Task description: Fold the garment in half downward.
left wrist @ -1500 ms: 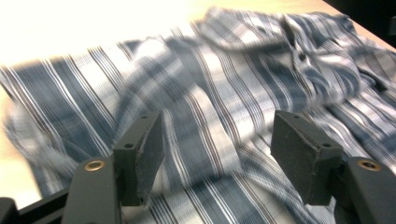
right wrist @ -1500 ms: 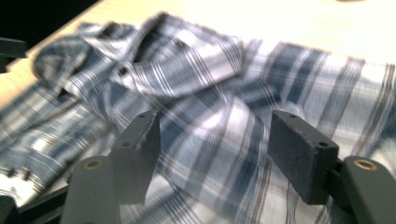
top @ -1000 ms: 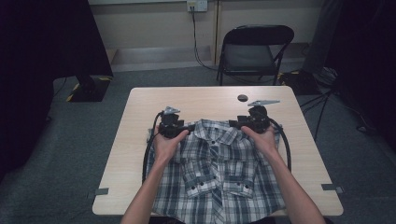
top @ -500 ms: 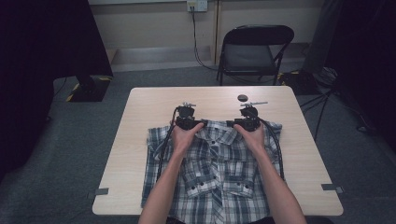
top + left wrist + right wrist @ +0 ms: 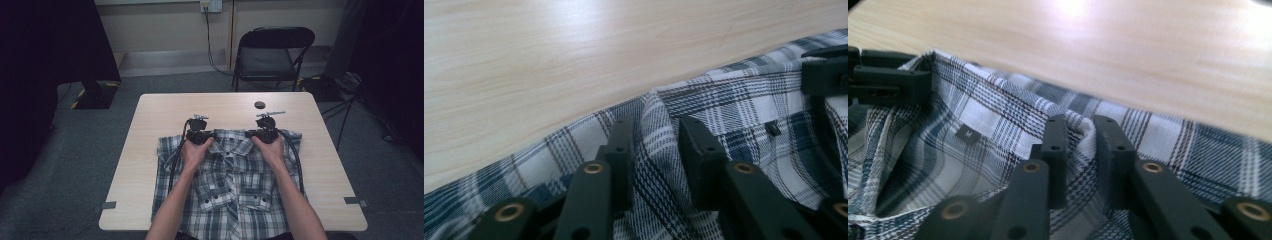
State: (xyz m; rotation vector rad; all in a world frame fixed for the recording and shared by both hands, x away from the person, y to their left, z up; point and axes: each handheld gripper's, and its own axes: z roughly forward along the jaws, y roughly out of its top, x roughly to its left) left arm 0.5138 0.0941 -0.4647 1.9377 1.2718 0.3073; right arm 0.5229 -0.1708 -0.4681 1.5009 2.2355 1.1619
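A: Left gripper (image 5: 655,145): what do its fingers (image 5: 623,145) hold?
B: A raised ridge of the shirt (image 5: 230,185) at the collar; they have just been closing and now pinch that fold.

A: Right gripper (image 5: 1080,150)?
B: The same: its fingers (image 5: 1110,150) have just been closing and pinch a fold at the collar's other side, near the small label (image 5: 968,134).

A: Where does the shirt lie?
B: Flat on the surface (image 5: 150,135), front up and buttoned, collar toward the far edge and hem toward the person. Each hand, left (image 5: 194,152) and right (image 5: 270,152), rests on a shoulder.

A: How far along is the work?
B: Judged early. The shirt is spread and both shoulders are gripped; no fold is made yet. Lifting or folding remains. A small dark disc (image 5: 259,105) lies well apart.
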